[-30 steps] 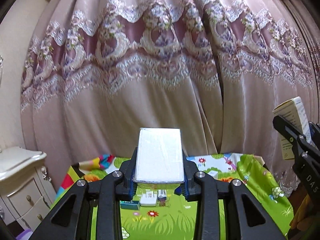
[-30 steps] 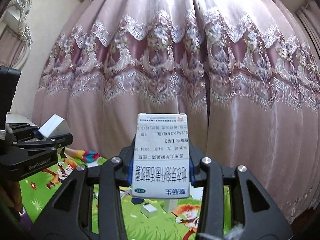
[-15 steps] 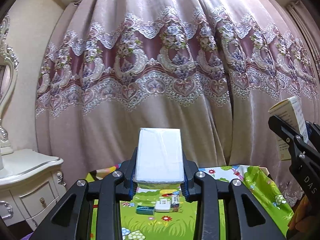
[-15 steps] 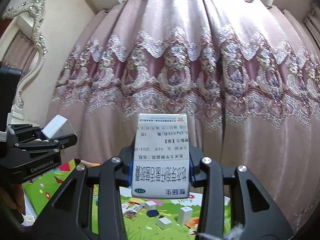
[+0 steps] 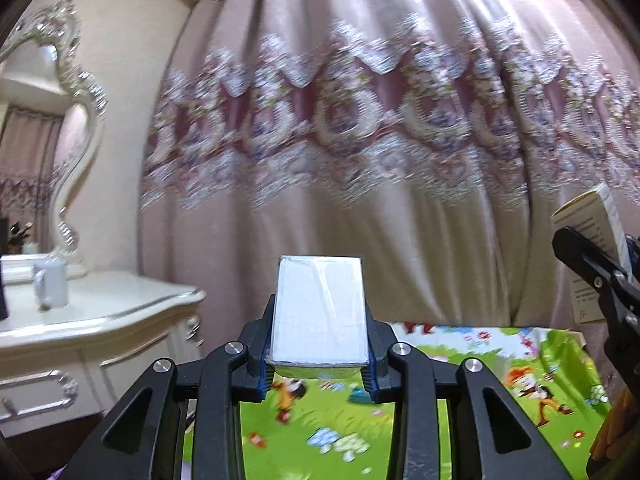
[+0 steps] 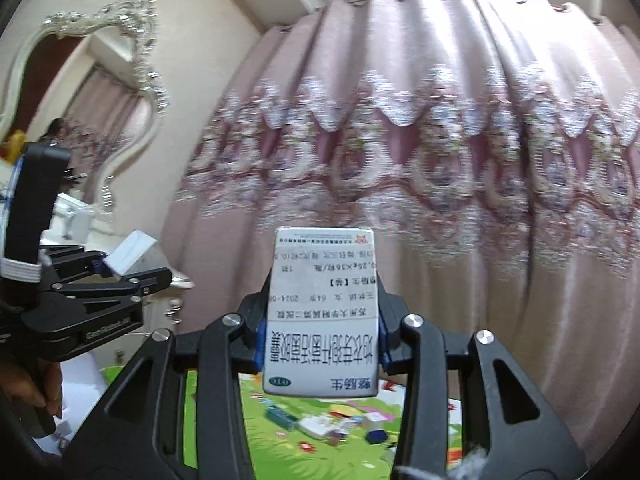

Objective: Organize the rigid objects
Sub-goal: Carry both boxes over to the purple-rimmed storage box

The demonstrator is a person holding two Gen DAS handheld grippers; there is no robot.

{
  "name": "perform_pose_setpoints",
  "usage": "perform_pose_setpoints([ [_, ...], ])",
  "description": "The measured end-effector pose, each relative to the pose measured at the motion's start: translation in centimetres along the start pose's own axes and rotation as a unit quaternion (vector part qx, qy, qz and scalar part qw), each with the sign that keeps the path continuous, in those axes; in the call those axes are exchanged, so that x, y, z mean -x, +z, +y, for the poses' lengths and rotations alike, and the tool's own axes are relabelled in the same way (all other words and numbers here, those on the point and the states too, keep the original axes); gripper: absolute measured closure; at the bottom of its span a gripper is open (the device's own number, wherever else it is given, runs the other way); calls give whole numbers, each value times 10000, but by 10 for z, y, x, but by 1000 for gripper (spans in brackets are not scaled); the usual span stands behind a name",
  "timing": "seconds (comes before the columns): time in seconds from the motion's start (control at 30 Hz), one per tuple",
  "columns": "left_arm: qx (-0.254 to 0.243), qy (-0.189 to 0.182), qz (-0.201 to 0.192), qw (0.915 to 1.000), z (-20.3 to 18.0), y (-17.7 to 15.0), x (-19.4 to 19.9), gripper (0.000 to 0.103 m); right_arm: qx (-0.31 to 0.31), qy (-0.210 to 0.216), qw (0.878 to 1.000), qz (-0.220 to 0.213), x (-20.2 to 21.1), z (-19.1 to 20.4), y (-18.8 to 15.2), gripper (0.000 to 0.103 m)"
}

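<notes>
Both loaded: left gripper (image 5: 319, 360) clamping white box (image 5: 320, 312), right gripper (image 6: 320, 344) pinching medicine carton (image 6: 322, 316). Carry level, no squeezing harder, set down gently on green mat (image 5: 420, 420).

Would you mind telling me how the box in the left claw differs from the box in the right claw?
The plain white box shows a blank face; the printed medicine box is covered in text, upside down here. The printed medicine box looks longer. Both are rigid cartons clamped and held up in front of the curtain.
</notes>
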State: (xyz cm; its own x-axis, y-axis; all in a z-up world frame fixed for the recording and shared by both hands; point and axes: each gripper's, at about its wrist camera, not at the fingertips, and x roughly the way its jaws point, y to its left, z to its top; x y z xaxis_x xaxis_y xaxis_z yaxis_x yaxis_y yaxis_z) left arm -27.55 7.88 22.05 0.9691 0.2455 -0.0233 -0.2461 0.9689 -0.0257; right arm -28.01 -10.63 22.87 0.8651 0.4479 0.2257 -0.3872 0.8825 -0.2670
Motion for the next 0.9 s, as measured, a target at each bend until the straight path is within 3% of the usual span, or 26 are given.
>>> perform_pose_setpoints([
  [0.17, 184, 497, 427, 9977, 46, -24, 0, 68, 64, 897, 9956, 266, -15, 44, -8, 59],
  [0.3, 370, 889, 806, 9921, 83, -45, -1, 68, 135, 1704, 9834, 616, -30, 85, -19, 59],
  [0.43, 638, 1390, 1330, 9792, 130, -71, 0, 68, 228, 2369, 9661, 997, -47, 122, -34, 59],
  [0.57, 1038, 1725, 1957, 9598, 173, -100, -2, 68, 174, 3061, 9367, 1693, -73, 163, -59, 59],
  [0.77, 1406, 2042, 2627, 9325, 219, -134, -5, 68, 134, 3696, 8881, 2729, -105, 211, -100, 59],
  [0.9, 1474, 2079, 2866, 9235, 230, -150, -7, 68, 180, 3891, 8701, 3020, -110, 232, -117, 59],
])
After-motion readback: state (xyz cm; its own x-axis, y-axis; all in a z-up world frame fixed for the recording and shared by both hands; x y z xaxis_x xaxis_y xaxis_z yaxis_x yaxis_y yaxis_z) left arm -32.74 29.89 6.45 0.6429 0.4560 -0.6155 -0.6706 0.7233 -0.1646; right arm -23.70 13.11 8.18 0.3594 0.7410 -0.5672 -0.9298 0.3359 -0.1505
